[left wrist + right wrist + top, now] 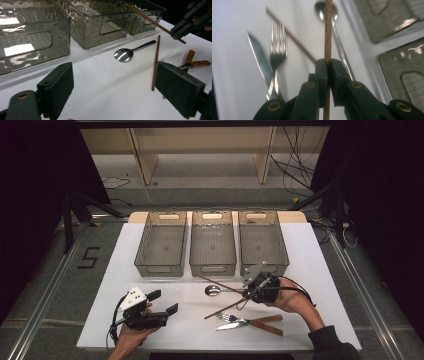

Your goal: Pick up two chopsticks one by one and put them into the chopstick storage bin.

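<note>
The right gripper [251, 292] had its jaws pinched tight on one wooden chopstick [328, 30], which ran straight up between the pads in the right gripper view and, in the high view, stuck out to the left of the jaws just above the spoon [216, 290], seemingly clear of the white tabletop [150, 330]. The step in hand looked like the pick-up of cutlery for sorting, with the grip made and the carry about to begin. The second chopstick [226, 308] lay on the tabletop beside the spoon, and the fork [235, 318] and knife [240, 324] with wooden handles lay crossed nearer the person. Three smoky plastic bins stood side by side at the far edge, and all three appeared empty; the right bin [263, 245] was nearest the loaded gripper. The next move would call for lifting the chopstick over a bin's near wall, keeping it roughly level so its long end does not catch the rim, then spreading the jaws above the floor of the bin. The left gripper [159, 306] rested low at the near left of the tabletop, its jaws spread wide and holding nothing.
</note>
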`<state>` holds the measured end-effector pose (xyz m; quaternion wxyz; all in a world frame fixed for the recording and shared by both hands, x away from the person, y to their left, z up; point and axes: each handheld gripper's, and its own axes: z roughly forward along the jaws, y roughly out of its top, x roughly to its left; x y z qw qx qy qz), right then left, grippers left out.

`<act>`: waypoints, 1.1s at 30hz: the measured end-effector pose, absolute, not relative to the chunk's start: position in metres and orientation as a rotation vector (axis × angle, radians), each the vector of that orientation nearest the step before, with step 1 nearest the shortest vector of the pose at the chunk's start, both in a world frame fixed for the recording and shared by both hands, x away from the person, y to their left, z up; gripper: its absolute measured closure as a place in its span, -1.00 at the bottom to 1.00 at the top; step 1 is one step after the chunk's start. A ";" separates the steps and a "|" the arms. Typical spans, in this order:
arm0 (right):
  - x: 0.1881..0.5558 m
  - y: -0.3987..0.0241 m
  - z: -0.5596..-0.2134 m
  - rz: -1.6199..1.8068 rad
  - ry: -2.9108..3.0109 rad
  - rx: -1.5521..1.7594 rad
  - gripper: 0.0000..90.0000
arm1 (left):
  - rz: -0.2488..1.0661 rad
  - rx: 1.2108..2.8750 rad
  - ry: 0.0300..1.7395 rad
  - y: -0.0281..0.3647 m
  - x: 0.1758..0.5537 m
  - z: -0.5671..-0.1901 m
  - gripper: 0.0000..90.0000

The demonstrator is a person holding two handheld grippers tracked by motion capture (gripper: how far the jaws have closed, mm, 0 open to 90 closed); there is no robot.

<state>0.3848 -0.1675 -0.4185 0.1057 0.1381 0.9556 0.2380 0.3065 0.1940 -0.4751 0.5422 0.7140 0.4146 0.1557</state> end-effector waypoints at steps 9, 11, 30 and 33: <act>0.366 -0.147 -0.416 1.113 2.701 0.731 0.89 | 0.265 1.683 0.990 0.166 0.315 -0.453 -0.60; 0.363 -0.142 -0.417 1.152 2.672 0.782 0.89 | 0.241 1.686 0.988 0.159 0.319 -0.448 -0.59; 0.340 -0.120 -0.427 1.344 2.457 0.912 0.89 | 0.080 1.665 1.008 0.111 0.353 -0.419 -0.15; 0.338 -0.118 -0.429 1.367 2.444 0.919 0.89 | 0.040 1.657 1.016 0.111 0.354 -0.423 0.02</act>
